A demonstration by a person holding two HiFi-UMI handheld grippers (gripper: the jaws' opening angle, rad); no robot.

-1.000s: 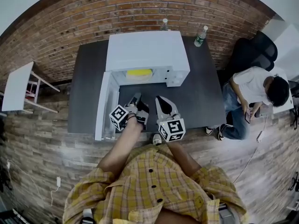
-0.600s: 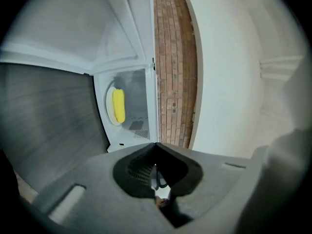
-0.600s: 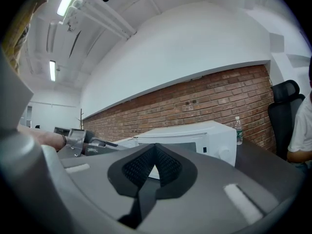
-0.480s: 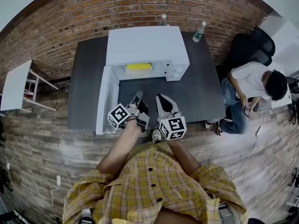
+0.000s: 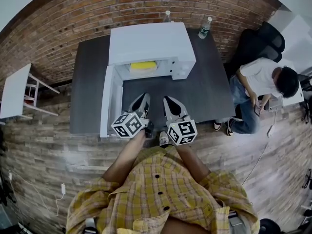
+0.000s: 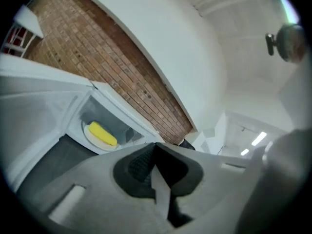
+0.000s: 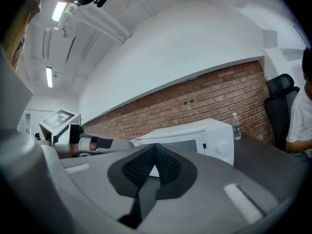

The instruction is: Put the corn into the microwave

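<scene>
In the head view, the left gripper (image 5: 140,101) and the right gripper (image 5: 170,102) hang side by side over the dark table (image 5: 209,91). Both point at the white microwave (image 5: 151,43). Its door (image 5: 109,101) stands open just to the left of the left gripper's jaws. The corn (image 5: 143,65) lies inside the cavity, straight ahead of those jaws and well apart from them. Ahead of the right gripper's jaws and off to their right, a bottle (image 5: 205,27) stands at the table's far edge. A seated person (image 5: 261,82) is farther right, off the table.

In the left gripper view (the whole scene sits tilted here), the jaws are clenched pad to pad with nothing between them. The corn rests on a pale plate (image 6: 88,136) in the open microwave, ahead of the jaw tips and to their left.

In the right gripper view, the jaws are likewise pressed together and empty. The microwave stands beyond the tips. The left gripper shows off to their left, the bottle ahead to their right, and a black chair (image 7: 275,101) at the far right.
</scene>
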